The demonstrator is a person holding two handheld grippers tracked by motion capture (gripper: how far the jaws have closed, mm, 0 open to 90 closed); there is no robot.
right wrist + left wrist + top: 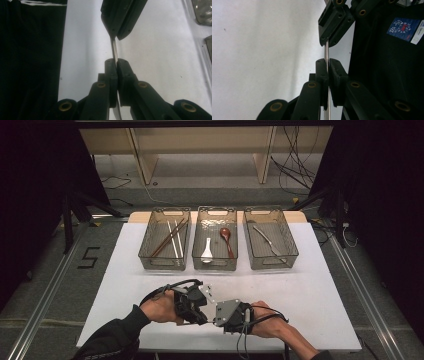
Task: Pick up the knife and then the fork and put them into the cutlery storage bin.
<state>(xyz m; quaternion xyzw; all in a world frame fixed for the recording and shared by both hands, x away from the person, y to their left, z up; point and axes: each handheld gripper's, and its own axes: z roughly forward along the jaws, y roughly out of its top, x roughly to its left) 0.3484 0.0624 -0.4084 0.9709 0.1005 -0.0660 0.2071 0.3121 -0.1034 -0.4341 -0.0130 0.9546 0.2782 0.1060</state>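
Looks like cutlery sorting, mostly done by now. 3 clear bins sit at the far side of the white table (310, 285): left bin (145, 251) has chopsticks (170, 238), middle bin (195, 254) has a white spoon (207, 250) & a brown spoon (226, 238), right bin (293, 251) has a knife (267, 240). What's left, I'd say, is 1 thin metal utensil (326, 51), held low over the near edge of the table, between the 2 hands, well apart from the bins. Can't tell what kind of piece it is; just a slim shiny strip.

Both grippers are clamped on it at once. Left gripper (204, 319) pinches it w/ jaws nearly together, strip running up between the pads; right gripper (216, 321) does the same from the opposite side, so the tips almost meet. In the right gripper view the strip (115, 50) runs on into the other gripper's jaws.

Pose: forearms come in from the near edge, hands turned inward, grippers pointing at each other roughly level. Reads as a hand-over mid-way; 1 side must let go before it goes to a bin.
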